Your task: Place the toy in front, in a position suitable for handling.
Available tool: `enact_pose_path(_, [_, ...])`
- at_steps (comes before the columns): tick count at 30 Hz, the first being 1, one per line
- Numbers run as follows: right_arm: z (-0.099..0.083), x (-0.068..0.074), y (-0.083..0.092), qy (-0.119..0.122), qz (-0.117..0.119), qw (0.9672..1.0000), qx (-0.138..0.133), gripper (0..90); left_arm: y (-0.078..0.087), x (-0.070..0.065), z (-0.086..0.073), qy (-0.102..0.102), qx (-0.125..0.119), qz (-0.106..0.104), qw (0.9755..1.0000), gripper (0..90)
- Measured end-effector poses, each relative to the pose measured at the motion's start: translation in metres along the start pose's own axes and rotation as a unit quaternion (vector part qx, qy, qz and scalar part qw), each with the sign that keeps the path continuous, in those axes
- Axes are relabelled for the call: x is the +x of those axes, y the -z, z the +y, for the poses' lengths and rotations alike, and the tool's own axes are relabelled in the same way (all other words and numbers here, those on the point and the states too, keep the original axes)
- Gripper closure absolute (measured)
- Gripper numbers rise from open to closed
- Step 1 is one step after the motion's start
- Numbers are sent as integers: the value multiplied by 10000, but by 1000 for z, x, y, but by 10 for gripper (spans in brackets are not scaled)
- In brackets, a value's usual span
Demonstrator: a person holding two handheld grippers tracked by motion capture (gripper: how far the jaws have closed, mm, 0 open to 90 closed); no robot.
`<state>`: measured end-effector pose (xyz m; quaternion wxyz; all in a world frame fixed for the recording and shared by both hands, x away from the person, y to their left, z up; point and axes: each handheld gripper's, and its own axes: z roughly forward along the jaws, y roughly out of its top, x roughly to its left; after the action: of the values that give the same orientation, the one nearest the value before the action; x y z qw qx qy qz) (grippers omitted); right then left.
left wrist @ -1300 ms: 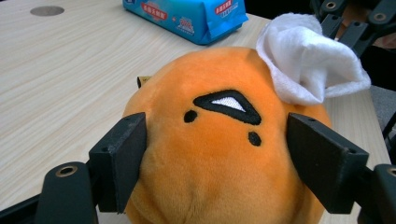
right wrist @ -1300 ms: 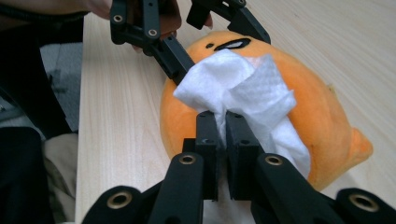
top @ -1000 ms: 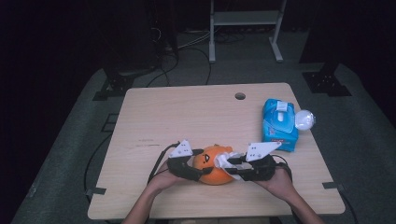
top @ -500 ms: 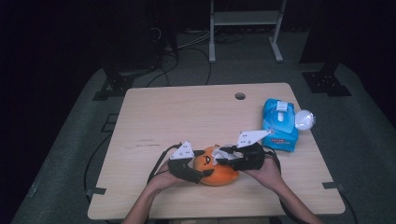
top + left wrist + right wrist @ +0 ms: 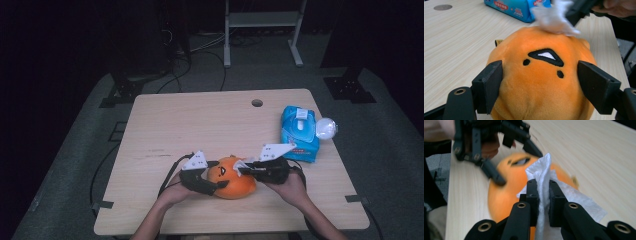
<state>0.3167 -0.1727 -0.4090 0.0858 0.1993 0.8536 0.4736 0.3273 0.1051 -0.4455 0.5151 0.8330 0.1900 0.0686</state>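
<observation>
The only print sits on the blue wet-wipes pack (image 5: 516, 8), which lies on the table beyond the orange plush toy (image 5: 541, 75). In the left gripper view its side facing the plush toy carries a red label with light characters and, further along toward the plush toy, a small red-and-white mark; both are too blurred to read. In the high view the pack (image 5: 299, 132) shows a white flap on top, with any lettering there too small to make out.
</observation>
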Motion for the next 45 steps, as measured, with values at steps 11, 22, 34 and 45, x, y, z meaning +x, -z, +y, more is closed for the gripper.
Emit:
enact_pose_path(11, [-14, 17, 3, 110, 179, 9997, 98, 811, 0, 4, 5, 316, -75, 130, 9994, 165])
enact_pose_path(22, [-7, 29, -7, 179, 154, 9997, -18, 811, -3, 0, 6, -85, 3, 221, 9997, 297])
enact_pose_path(34, [-29, -3, 17, -220, -197, 9996, -18, 813, 1, 11, 1, 90, -47, 124, 9999, 309])
enact_pose_path(45, [-12, 14, 1, 156, 81, 9998, -64, 813, 1, 12, 0, 148, -59, 138, 9998, 306])
